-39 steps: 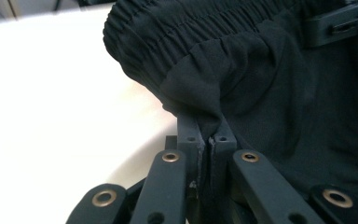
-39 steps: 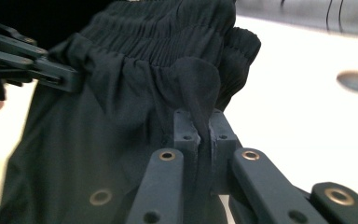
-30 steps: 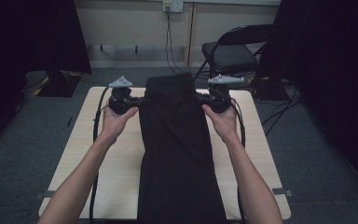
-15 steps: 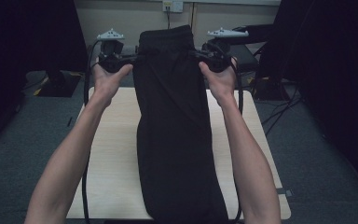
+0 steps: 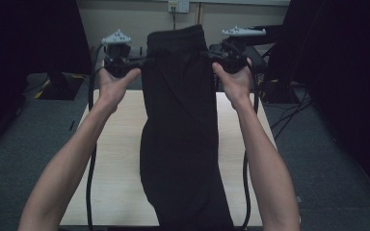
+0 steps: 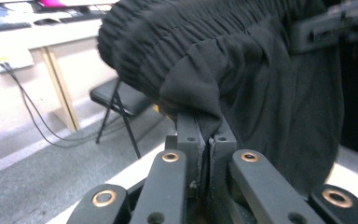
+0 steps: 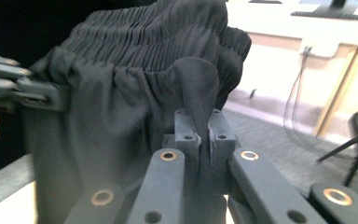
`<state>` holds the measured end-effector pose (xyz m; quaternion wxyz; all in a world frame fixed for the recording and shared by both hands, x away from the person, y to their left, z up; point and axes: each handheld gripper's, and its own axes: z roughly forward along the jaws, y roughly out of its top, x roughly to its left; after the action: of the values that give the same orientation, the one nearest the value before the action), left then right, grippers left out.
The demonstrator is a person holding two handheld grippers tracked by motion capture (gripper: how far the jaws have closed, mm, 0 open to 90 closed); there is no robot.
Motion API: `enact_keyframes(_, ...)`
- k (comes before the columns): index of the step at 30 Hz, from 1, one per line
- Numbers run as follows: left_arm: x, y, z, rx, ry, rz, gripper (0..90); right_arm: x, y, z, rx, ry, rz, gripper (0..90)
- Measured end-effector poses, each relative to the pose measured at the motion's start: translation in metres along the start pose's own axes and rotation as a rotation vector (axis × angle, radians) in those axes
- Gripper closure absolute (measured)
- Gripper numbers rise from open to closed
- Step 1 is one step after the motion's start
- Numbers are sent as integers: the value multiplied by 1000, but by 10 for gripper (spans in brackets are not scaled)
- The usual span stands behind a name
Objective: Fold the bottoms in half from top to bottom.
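Both grippers, left gripper [image 5: 142, 60] and right gripper [image 5: 207, 54], pinch the elastic waistband of soft, limp black fabric trousers [image 5: 183, 144] above the pale wooden bench [image 5: 120, 159].

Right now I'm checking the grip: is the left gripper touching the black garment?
Touching. The left gripper view shows the left gripper shut on a fold of the garment at its gathered waistband, cloth pinched between the jaws.

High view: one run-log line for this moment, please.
left gripper: shut on black trousers waistband | right gripper: same | hem on table
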<state>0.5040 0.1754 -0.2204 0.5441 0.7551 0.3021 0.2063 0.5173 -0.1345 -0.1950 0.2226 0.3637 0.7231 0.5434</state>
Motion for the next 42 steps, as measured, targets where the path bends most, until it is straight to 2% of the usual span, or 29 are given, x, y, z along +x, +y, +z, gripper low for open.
enact_keyframes(1, -5, -4, -1, 5, -17, 3, 869, 2, -7, -5, 6, 17, 9, 856)
enact_keyframes(3, -20, -12, -9, 7, -56, 1, 870, 7, -18, -15, 16, 17, 5, 856)
enact_keyframes(4, -29, -16, -13, 8, -69, 11, 869, 12, -24, -22, 23, 42, 4, 856)
enact_keyframes(5, -37, -20, -16, 9, -84, 17, 869, 17, -29, -29, 36, 35, -6, 856)
enact_keyframes(7, -49, -27, -24, 24, -106, 13, 868, 25, -37, -42, 44, 58, -10, 856)
enact_keyframes(8, -55, -30, -28, 25, -118, 17, 868, 30, -42, -49, 55, 53, -15, 856)
enact_keyframes(10, -66, -37, -37, 42, -128, 7, 868, 39, -53, -65, 57, 76, -7, 855)
enact_keyframes(12, -79, -52, -49, 32, -174, 6, 867, 44, -65, -74, 68, 75, 8, 856)
enact_keyframes(14, -86, -67, -51, 71, -192, -10, 867, 50, -84, -80, 113, 87, 0, 855)
enact_keyframes(16, -96, -92, -47, 159, -186, -3, 867, 54, -102, -79, 172, 101, 8, 855)
enact_keyframes(18, -100, -127, -37, 233, -211, -55, 867, 57, -129, -75, 223, 110, 18, 855)
enact_keyframes(19, -103, -148, -29, 298, -204, -56, 867, 57, -148, -69, 277, 106, 21, 854)
enact_keyframes(20, -103, -160, -23, 347, -215, -74, 866, 56, -168, -62, 327, 99, 33, 854)
enact_keyframes(22, -102, -187, -13, 399, -228, -115, 865, 53, -196, -50, 389, 113, 92, 854)
enact_keyframes(23, -102, -201, -7, 427, -223, -136, 864, 53, -208, -46, 411, 105, 95, 853)
enact_keyframes(25, -98, -226, 8, 487, -231, -201, 861, 53, -239, -31, 488, 79, 71, 852)
enact_keyframes(26, -98, -236, 16, 523, -201, -176, 859, 52, -252, -23, 524, 66, 72, 852)
enact_keyframes(27, -96, -243, 23, 561, -187, -172, 857, 48, -267, -13, 554, 67, 88, 850)
enact_keyframes(29, -90, -252, 33, 614, -220, -206, 854, 44, -281, -2, 579, 57, 107, 846)
enact_keyframes(30, -87, -254, 36, 618, -196, -201, 853, 41, -287, 2, 574, 67, 137, 843)
enact_keyframes(31, -85, -256, 40, 623, -179, -171, 853, 38, -290, 6, 573, 68, 158, 841)
enact_keyframes(32, -82, -258, 44, 622, -182, -164, 853, 35, -293, 11, 573, 66, 155, 838)
enact_keyframes(33, -78, -258, 49, 601, -167, -194, 855, 33, -295, 15, 580, 59, 161, 838)
enact_keyframes(34, -72, -256, 54, 597, -149, -194, 856, 30, -296, 21, 579, 46, 159, 838)
enact_keyframes(36, -62, -253, 64, 580, -113, -189, 853, 24, -291, 34, 573, 20, 124, 839)
enact_keyframes(38, -47, -250, 75, 564, -77, -220, 852, 17, -287, 46, 572, -5, 123, 839)
enact_keyframes(39, -38, -248, 83, 553, -47, -217, 848, 13, -283, 55, 570, -26, 122, 838)
enact_keyframes(40, -27, -245, 92, 536, -12, -235, 844, 9, -279, 65, 572, -55, 118, 835)
enact_keyframes(42, -15, -242, 103, 521, 28, -265, 843, 3, -272, 83, 575, -101, 112, 831)
